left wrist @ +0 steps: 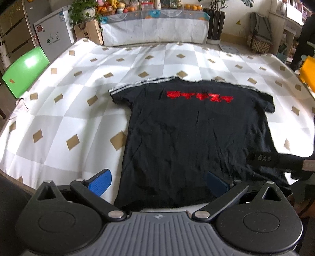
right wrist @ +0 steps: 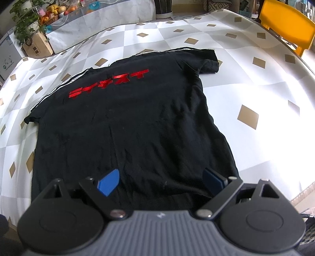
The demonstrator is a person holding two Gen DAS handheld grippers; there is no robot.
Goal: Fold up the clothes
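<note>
At far left stands a green chair [left wrist: 25, 69]; further right, beyond the table, a basket [left wrist: 105, 10] is heaped with fruit, mostly yellow and orange. A black T-shirt [left wrist: 189, 141] lies spread flat on the checkered tablecloth [left wrist: 78, 98], hem toward the grippers, red lettering [left wrist: 199, 96] across the upper part, white-striped trim along the shoulders, faint creases in the body. The left gripper [left wrist: 158, 182] is spread wide at the hem's left corner; the right gripper [right wrist: 160, 182] gapes wide over the hem. A yellow chair [right wrist: 287, 25] stands at far right
</note>
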